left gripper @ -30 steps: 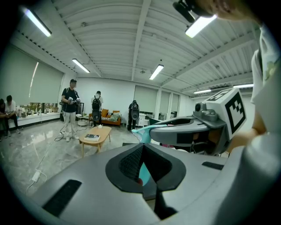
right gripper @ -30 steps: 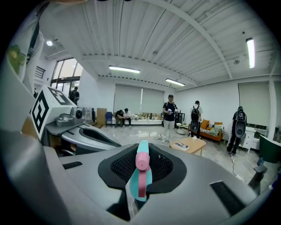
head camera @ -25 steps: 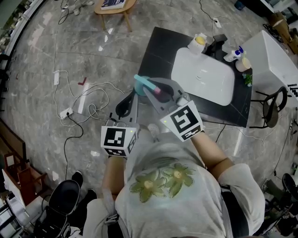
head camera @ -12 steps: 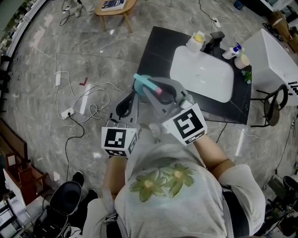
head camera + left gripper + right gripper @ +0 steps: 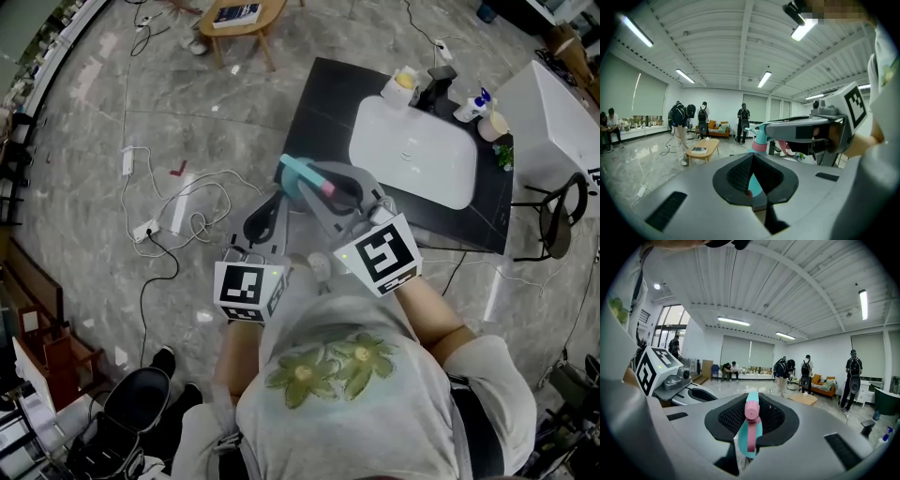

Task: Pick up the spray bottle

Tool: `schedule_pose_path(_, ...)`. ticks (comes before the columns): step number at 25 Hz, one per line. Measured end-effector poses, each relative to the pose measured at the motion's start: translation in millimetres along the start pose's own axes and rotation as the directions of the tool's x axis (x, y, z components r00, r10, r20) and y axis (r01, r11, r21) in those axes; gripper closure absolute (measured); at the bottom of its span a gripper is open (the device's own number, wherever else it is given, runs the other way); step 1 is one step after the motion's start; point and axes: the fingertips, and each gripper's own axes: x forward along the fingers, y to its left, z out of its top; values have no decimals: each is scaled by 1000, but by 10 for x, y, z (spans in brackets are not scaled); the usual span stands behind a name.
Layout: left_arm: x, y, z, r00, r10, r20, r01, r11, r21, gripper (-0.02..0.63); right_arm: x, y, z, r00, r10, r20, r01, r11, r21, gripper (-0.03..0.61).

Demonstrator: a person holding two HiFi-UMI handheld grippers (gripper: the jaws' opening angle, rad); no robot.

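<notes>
The pick-up looked done in all but the finish: the right gripper (image 5: 323, 183) had its jaws pinched on the spray bottle (image 5: 302, 174), which hung in the air at the frame's centre, above the floor and left of the black tabletop (image 5: 323, 103) with its white sink (image 5: 412, 155). In the right gripper view the bottle's teal body and pink nozzle (image 5: 751, 427) sat squarely between the jaws. The left gripper (image 5: 265, 214), just left of the bottle, had its jaws pressed together on nothing. The next move probably called only for a steady hold with the bottle kept clear of the tabletop. The bottle's lower body was covered by the right gripper, and a teal sliver in the left jaws' gap (image 5: 752, 180) could not be identified.
</notes>
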Motion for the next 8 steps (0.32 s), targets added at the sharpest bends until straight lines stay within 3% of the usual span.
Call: schedule_pose_path(8,-57,-41,-76,1000,1,-11,-1,1000,-23,606,-7,66,-96,1000,15,-25,-15,1000,10,506)
